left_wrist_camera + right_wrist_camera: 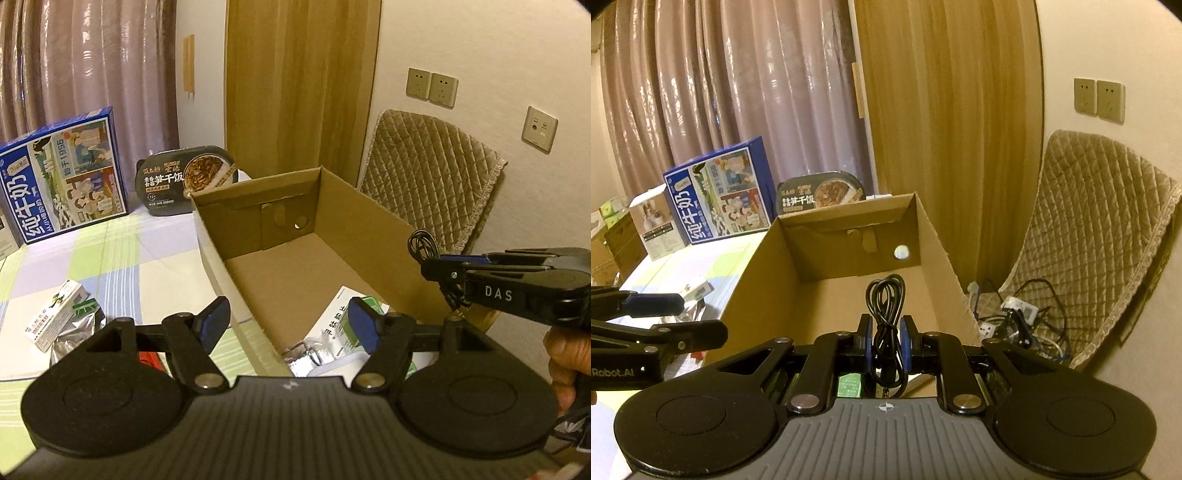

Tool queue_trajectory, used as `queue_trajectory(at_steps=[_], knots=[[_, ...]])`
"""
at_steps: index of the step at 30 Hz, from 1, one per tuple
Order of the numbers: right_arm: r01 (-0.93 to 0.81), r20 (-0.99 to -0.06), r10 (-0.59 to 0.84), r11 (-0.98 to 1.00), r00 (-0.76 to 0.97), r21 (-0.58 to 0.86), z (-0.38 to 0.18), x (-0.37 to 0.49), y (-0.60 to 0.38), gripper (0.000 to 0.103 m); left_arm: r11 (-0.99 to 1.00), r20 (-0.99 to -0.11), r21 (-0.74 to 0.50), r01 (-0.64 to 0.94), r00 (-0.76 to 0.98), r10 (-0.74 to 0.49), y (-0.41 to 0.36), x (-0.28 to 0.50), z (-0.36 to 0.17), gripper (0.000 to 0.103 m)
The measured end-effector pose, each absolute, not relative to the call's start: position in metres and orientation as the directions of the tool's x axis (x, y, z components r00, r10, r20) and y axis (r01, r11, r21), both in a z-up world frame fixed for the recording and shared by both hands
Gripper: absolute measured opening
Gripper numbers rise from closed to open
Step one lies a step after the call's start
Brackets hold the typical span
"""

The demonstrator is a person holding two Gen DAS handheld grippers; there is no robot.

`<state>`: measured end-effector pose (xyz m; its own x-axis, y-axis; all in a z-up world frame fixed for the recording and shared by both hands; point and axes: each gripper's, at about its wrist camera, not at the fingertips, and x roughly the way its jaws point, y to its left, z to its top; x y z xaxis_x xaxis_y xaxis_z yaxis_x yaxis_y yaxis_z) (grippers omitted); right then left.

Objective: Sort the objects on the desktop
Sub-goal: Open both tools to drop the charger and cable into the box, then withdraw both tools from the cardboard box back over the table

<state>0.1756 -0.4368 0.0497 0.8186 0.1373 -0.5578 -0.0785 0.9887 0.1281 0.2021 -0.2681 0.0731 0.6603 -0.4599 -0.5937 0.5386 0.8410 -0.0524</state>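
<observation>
An open cardboard box [221,236] [753,273] stands on the table. A white and green packet [332,328] and a foil blister sheet [306,360] lie in its near end. My right gripper [886,341] is shut on a coiled black cable [885,295] and holds it above the box's near right side; it also shows in the left wrist view [436,264] with the cable [424,245]. My left gripper [290,325] is open and empty over the box's near left wall; in the right wrist view it shows at the left [690,321].
A small white medicine box [59,315] and a foil pack [77,332] lie on the checked tablecloth [147,266] to the left. A blue milk carton [62,177] and a black instant-rice box [177,181] stand at the back. A padded chair [1100,236] with a power strip [1015,306] is to the right.
</observation>
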Motion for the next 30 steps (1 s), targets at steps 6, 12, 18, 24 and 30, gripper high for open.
queue_trajectory(at_steps=[6,12,18,24,30], knots=[[-0.087,-0.549,0.151,0.986,0.822,0.141,0.05,0.175,-0.437,0.012,0.842,-0.593,-0.053,0.537,0.662,-0.459,-0.266,0.2,0.072,0.067],[-0.076,-0.521,0.14,0.987,0.842,0.143,0.055,0.173,-0.44,0.023,0.847,-0.585,-0.055,0.529,0.67,-0.457,-0.262,0.193,0.071,0.076],[-0.052,-0.514,0.14,0.982,0.846,0.183,0.055,0.15,-0.441,0.031,0.858,-0.583,-0.06,0.511,0.679,-0.445,-0.248,0.182,0.069,0.078],[-0.039,-0.517,0.146,0.977,0.843,0.211,0.055,0.117,-0.432,0.047,0.875,-0.59,-0.064,0.48,0.689,-0.421,-0.225,0.164,0.065,0.081],[-0.049,-0.532,0.169,0.972,0.83,0.231,0.058,0.087,-0.412,0.068,0.888,-0.604,-0.064,0.456,0.69,-0.398,-0.2,0.143,0.062,0.09]])
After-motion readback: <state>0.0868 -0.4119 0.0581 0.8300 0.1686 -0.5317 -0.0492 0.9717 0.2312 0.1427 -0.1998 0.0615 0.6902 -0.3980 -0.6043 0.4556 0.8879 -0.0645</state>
